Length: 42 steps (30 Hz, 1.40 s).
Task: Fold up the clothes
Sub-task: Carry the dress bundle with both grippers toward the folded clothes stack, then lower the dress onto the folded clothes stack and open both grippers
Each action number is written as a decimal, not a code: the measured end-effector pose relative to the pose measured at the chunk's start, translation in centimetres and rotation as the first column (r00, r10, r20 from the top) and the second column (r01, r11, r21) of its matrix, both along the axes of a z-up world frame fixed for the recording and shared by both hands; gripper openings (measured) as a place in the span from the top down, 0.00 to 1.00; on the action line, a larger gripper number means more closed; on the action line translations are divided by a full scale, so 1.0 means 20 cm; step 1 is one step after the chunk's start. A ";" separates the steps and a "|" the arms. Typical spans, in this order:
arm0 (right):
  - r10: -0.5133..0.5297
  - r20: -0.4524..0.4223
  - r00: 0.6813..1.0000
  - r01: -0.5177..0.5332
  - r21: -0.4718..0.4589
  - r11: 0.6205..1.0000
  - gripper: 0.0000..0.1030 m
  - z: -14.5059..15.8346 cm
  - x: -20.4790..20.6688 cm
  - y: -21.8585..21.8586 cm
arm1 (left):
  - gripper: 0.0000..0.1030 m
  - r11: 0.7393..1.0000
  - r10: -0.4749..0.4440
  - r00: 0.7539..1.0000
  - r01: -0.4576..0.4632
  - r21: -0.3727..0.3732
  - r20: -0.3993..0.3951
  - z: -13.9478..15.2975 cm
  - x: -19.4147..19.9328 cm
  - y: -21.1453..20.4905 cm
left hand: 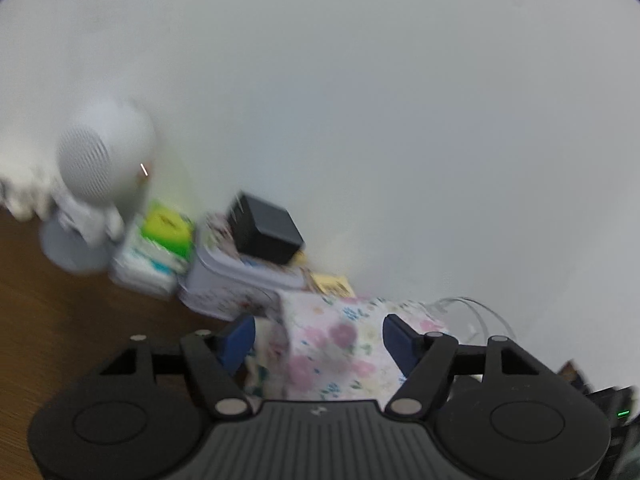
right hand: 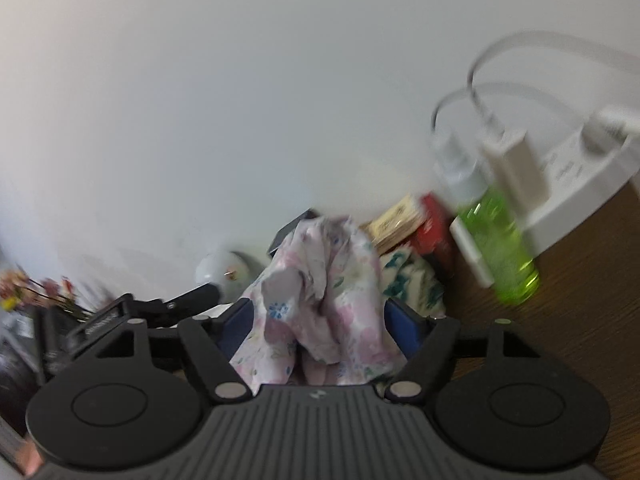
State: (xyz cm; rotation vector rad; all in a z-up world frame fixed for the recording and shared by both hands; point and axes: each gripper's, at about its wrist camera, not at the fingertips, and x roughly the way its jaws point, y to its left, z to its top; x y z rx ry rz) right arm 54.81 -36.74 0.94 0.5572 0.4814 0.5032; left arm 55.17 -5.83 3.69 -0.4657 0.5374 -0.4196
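Black gripper housing fills the bottom of both views and is cut off by the lower edge. In the left wrist view, the left gripper [left hand: 319, 340] has its jaws standing wide; the floral cloth [left hand: 336, 344] lies between the blue pads [left hand: 240, 340] in the lower centre, but neither pad presses on it, and its lower part is hidden behind the housing. Motion blur softens everything beyond. Behind the cloth, centre left, a tin [left hand: 236, 280] carries a black box [left hand: 266, 232]; further left are a green-topped pack [left hand: 160, 248] and a white fan [left hand: 100, 168], all smeared, with print unreadable. The wooden table [left hand: 60, 320] shows at lower left. A white cable [left hand: 476, 316] is at right, partly hidden behind the cloth and finger. In the right wrist view, the right gripper [right hand: 318, 328] is likewise spread wide, with the bunched cloth [right hand: 320, 300] standing between its pads, not clamped; whether a pad touches the fabric cannot be determined. A second, green-patterned cloth [right hand: 408, 280] sits just right of it, mostly hidden. A green bottle [right hand: 500, 240], a white charger [right hand: 516, 164] and a power strip [right hand: 580, 184] occupy the right side, blurred. A red box [right hand: 434, 228] is partly covered. The left gripper [right hand: 132, 312] appears at lower left, its jaws not discernible there.
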 end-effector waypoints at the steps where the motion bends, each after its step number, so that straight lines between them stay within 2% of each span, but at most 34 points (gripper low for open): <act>1: -0.022 0.022 1.000 0.023 -0.028 0.999 0.28 0.02 -0.02 0.00 | 0.36 1.000 0.014 1.000 -0.015 0.021 0.012 0.02 -0.01 0.00; 2: -0.037 0.070 0.997 0.041 -0.058 0.997 0.29 0.06 -0.06 0.01 | 0.39 1.000 0.013 1.000 -0.013 0.021 0.028 0.03 -0.02 0.01; 3: -0.047 0.125 0.991 0.058 -0.088 0.994 0.34 0.11 -0.10 0.02 | 0.53 1.000 0.007 0.999 -0.008 0.017 0.046 0.03 -0.03 0.01; 4: -0.055 0.180 0.982 0.077 -0.116 0.990 0.39 0.15 -0.14 0.04 | 0.70 1.000 0.002 0.998 -0.003 0.013 0.063 0.03 -0.04 0.01; 6: -0.012 0.268 0.963 0.057 -0.164 0.985 0.77 0.20 -0.18 0.08 | 0.90 1.000 -0.016 0.997 0.014 0.028 0.072 0.02 -0.05 -0.02; 7: 0.027 0.290 0.956 0.032 -0.197 0.980 0.83 0.22 -0.19 0.13 | 0.91 0.999 -0.025 0.997 0.023 0.036 0.074 0.01 -0.05 -0.04; 10: 0.090 0.269 0.959 0.005 -0.332 0.943 0.85 0.16 -0.10 0.31 | 0.91 0.996 -0.055 0.997 0.051 0.073 0.049 -0.02 -0.02 -0.13; 14: 0.023 0.179 0.984 0.057 -0.427 0.903 0.88 -0.02 0.07 0.37 | 0.91 0.993 -0.080 0.997 0.077 0.090 0.024 -0.06 0.00 -0.22; 17: 0.002 0.136 0.991 0.046 -0.355 0.934 0.90 -0.08 0.10 0.31 | 0.91 0.993 -0.089 0.996 0.088 0.083 0.015 -0.09 0.02 -0.25; 20: -0.010 0.094 0.996 0.035 -0.270 0.962 0.90 -0.14 0.12 0.24 | 0.91 0.989 -0.080 0.997 0.079 0.129 0.002 -0.11 0.03 -0.29; 22: -0.012 0.105 0.994 0.041 -0.274 0.961 0.90 -0.14 0.12 0.25 | 0.89 0.991 -0.075 0.997 0.074 0.108 0.007 -0.10 0.02 -0.27; 23: -0.014 0.115 0.993 0.046 -0.278 0.959 0.89 -0.13 0.10 0.26 | 0.87 0.993 -0.072 0.997 0.071 0.095 0.009 -0.10 0.01 -0.26; 24: -0.011 0.129 0.992 0.045 -0.265 0.963 0.84 -0.10 0.09 0.27 | 0.80 0.994 -0.074 0.997 0.071 0.086 0.029 -0.08 -0.01 -0.24; 25: -0.006 0.143 0.990 0.041 -0.247 0.968 0.81 -0.06 0.07 0.28 | 0.68 0.993 -0.061 0.997 0.055 0.101 0.056 -0.05 -0.05 -0.22; 26: -0.001 0.157 0.988 0.038 -0.229 0.973 0.72 -0.02 0.05 0.28 | 0.59 0.992 -0.044 0.995 0.034 0.122 0.085 -0.01 -0.09 -0.21; 27: -0.003 0.180 0.984 0.043 -0.222 0.974 0.59 0.03 0.01 0.28 | 0.40 0.988 -0.020 0.994 0.003 0.152 0.112 0.02 -0.13 -0.19; 28: -0.004 0.208 0.978 0.050 -0.221 0.974 0.52 0.07 -0.05 0.28 | 0.24 0.983 0.008 0.990 -0.033 0.178 0.143 0.04 -0.20 -0.17; 30: 0.002 0.263 0.965 0.059 -0.225 0.972 0.35 0.14 -0.16 0.30 | 0.10 0.969 0.062 0.976 -0.109 0.223 0.209 0.09 -0.34 -0.14; 31: 0.003 0.286 0.958 0.067 -0.236 0.970 0.31 0.15 -0.22 0.31 | 0.04 0.964 0.080 0.968 -0.136 0.230 0.238 0.10 -0.41 -0.11; 32: 0.003 0.307 0.952 0.077 -0.247 0.966 0.21 0.17 -0.28 0.32 | 0.01 0.959 0.095 0.962 -0.158 0.237 0.255 0.11 -0.48 -0.08; 35: -0.005 0.343 0.939 0.108 -0.284 0.953 0.00 0.18 -0.44 0.38 | 0.00 0.938 0.160 0.949 -0.232 0.257 0.273 0.09 -0.69 -0.02; 38: -0.008 0.337 0.942 0.119 -0.309 0.944 0.00 0.15 -0.58 0.43 | 0.00 0.919 0.188 0.942 -0.268 0.288 0.277 0.06 -0.85 0.00; 42: -0.023 0.294 0.955 0.113 -0.293 0.949 0.00 0.13 -0.79 0.44 | 0.00 0.906 0.212 0.944 -0.287 0.311 0.252 0.05 -1.06 0.02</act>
